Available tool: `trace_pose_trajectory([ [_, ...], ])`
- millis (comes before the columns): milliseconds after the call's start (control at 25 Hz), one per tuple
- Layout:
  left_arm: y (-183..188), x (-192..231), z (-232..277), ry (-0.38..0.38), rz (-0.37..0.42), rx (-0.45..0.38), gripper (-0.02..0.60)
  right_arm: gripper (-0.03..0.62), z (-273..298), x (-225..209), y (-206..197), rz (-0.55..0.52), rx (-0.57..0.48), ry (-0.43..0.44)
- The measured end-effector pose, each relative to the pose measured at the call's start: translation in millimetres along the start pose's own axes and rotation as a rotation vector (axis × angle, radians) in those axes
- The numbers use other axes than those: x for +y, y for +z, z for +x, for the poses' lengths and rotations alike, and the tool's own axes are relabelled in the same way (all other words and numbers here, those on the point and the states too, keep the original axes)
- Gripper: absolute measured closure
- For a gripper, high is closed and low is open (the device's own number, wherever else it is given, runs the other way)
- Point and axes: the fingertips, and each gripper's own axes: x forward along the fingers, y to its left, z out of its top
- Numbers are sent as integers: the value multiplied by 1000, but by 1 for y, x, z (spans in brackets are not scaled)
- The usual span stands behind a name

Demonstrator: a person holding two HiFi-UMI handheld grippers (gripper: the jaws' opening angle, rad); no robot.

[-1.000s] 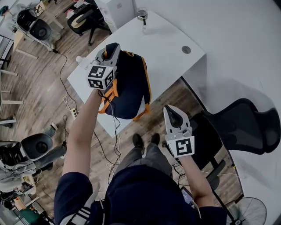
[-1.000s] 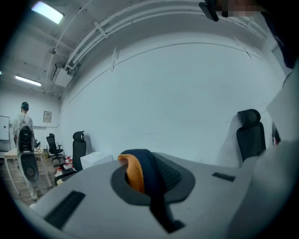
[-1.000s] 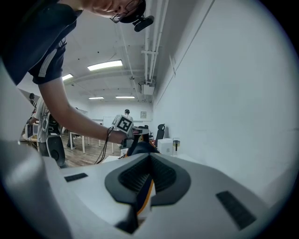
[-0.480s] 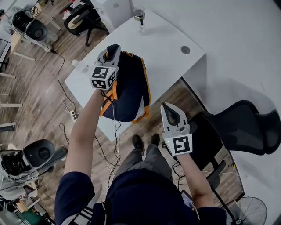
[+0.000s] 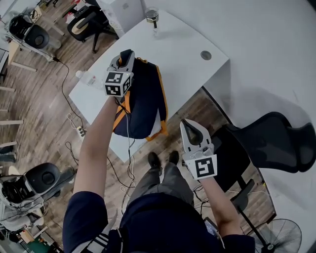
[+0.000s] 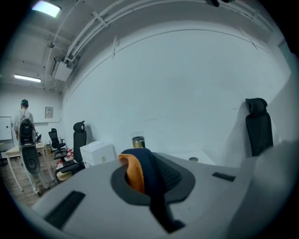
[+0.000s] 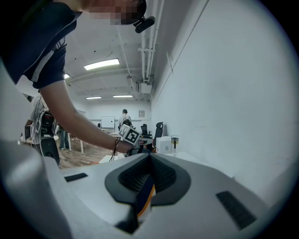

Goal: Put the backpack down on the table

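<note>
A dark navy backpack [image 5: 143, 99] with orange trim hangs upright over the near edge of the white table [image 5: 182, 54]; its lower part overhangs that edge. I cannot tell whether it rests on the tabletop. My left gripper [image 5: 127, 53] is at the backpack's top, shut on its carry strap [image 6: 140, 172], which shows orange and navy between the jaws. My right gripper [image 5: 187, 122] is held close to my body, right of the backpack and apart from it, jaws together with nothing in them. In the right gripper view the backpack [image 7: 145, 196] shows through the gap behind the jaws.
A glass tumbler [image 5: 151, 15] stands at the table's far edge beside a white box [image 5: 121, 10]. A water bottle [image 5: 86, 78] lies at the table's left end. A cable grommet [image 5: 206, 55] sits right of the backpack. A black office chair [image 5: 269, 143] stands at my right.
My left gripper has sunk with the backpack, which now hangs lower against the table's near edge. The right gripper has stayed where it was.
</note>
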Motion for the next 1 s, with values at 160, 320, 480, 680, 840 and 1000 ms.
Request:
trace_pose_trajectory([
  [160,-17,0,8,2,-3,38,580,594,-1,0,-4,9,8,-5],
  [320,-32,1,16,13,-5,73,580,594,-5,-1,-9,14,20,-7],
  [480,-42,4,25,20,3,102,580,594,-7,0,-13,20,28,-4],
  [680,-55,6,33,20,0,139,580,594,-8,-1,-21,30,46,-2],
  [840,-65,6,37,14,5,173,580,594,-7,1,-23,33,49,-1],
  [1000,-73,6,39,13,5,198,580,594,-8,2,-25,37,50,2],
])
